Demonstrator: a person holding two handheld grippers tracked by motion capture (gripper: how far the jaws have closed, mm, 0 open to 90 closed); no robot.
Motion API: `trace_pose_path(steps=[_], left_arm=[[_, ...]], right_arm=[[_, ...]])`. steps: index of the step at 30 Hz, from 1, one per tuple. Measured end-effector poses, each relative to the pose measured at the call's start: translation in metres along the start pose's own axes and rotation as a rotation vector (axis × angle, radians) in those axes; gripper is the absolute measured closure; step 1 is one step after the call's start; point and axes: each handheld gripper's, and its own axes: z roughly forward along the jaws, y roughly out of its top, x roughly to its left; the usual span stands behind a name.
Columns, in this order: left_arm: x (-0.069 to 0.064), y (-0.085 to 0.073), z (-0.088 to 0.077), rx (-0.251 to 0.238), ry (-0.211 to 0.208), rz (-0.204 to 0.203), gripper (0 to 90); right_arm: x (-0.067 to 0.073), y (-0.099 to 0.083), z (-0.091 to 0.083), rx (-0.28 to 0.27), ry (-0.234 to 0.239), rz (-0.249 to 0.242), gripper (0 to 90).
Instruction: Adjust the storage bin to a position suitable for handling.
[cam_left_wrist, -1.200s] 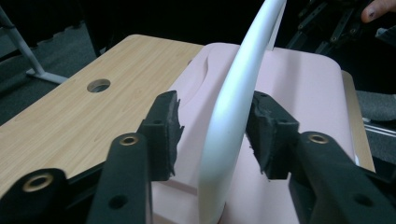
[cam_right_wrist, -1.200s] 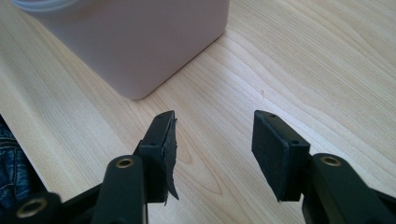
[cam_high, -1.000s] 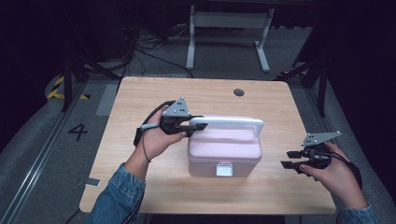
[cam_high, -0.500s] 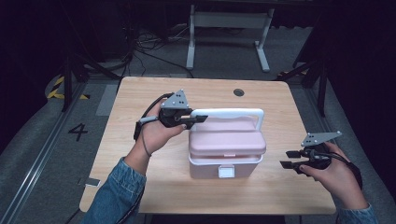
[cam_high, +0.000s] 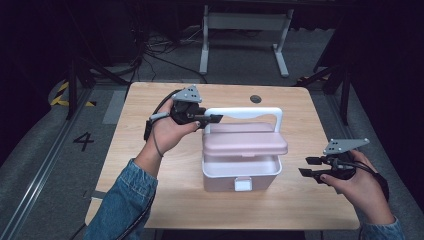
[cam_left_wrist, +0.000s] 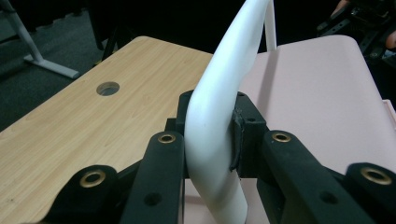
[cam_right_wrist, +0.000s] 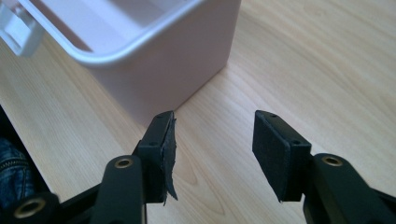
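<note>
A pink box (cam_high: 240, 175) with a white front latch (cam_high: 243, 184) stands in the middle of the wooden table (cam_high: 150, 150). Its pink lid (cam_high: 245, 140) is lifted off the base and hangs from a white handle (cam_high: 242, 112). My left gripper (cam_high: 212, 119) is shut on the left end of that handle (cam_left_wrist: 215, 130), holding the lid up. In the left gripper view the lid's pink top (cam_left_wrist: 317, 88) lies beyond the jaws. My right gripper (cam_high: 309, 167) stays open to the right of the box, low over the table, with nothing between its pads (cam_right_wrist: 275, 154). The box's corner (cam_right_wrist: 163, 60) is just ahead of it.
A round cable hole (cam_high: 255, 98) sits near the table's far edge. A white metal stand (cam_high: 245, 30) is on the floor behind the table. The floor at left carries a painted number 4 (cam_high: 83, 141). Bare wood lies left and right of the box.
My left gripper has risen with the white handle, and the lid has come up off the box base, showing the open inside. The right gripper has held still.
</note>
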Motion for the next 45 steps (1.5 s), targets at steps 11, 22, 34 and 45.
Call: trace_pose_path(steps=[11,22,34,45], left_arm=[[0.013,0.006,0.004,0.01,-0.018,-0.071,76.2],[0.019,0.007,0.005,0.0,-0.03,-0.101,76.0],[0.02,0.006,0.006,0.002,-0.032,-0.107,76.0],[0.018,0.006,0.005,0.009,-0.032,-0.111,75.9]], right_arm=[[0.011,0.026,-0.013,-0.1,-0.046,-0.063,50.3],[0.021,0.049,-0.011,-0.146,-0.072,-0.088,49.2],[0.031,0.068,0.006,-0.198,-0.109,-0.104,49.9],[0.036,0.076,0.021,-0.235,-0.121,-0.137,46.7]])
